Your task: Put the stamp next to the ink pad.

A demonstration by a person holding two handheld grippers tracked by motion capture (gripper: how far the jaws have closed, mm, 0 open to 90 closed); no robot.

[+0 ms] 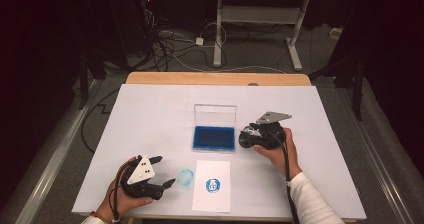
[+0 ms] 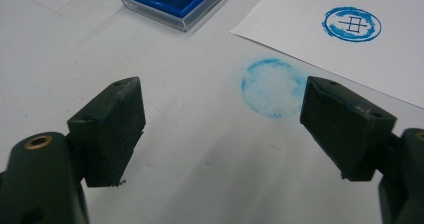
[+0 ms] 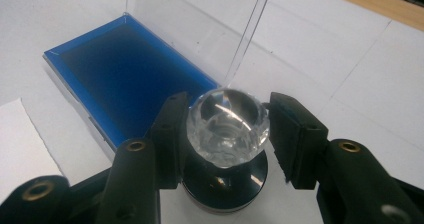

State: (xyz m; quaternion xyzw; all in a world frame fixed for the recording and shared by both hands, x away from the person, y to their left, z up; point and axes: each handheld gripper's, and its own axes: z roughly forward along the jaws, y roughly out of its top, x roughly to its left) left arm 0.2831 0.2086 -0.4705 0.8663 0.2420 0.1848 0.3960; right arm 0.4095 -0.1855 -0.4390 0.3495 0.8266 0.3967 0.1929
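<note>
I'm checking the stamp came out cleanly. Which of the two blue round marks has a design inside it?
The blue mark on the white paper sheet: it has crossed lines inside its ring. The smudged mark on the table cover, left of the sheet, is a pale blank ring.

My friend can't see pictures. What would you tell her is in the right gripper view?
A stamp with a clear, crystal-like knob and a dark round base stands on the white table between the two black fingers of the right claw; a slim gap shows at the right finger. Behind it lies an open blue ink pad.

paper (image 2: 320, 39) stamp mark (image 2: 351, 24): blue ring enclosing a grid-like sign, not legible as text
other text: none legible
</note>
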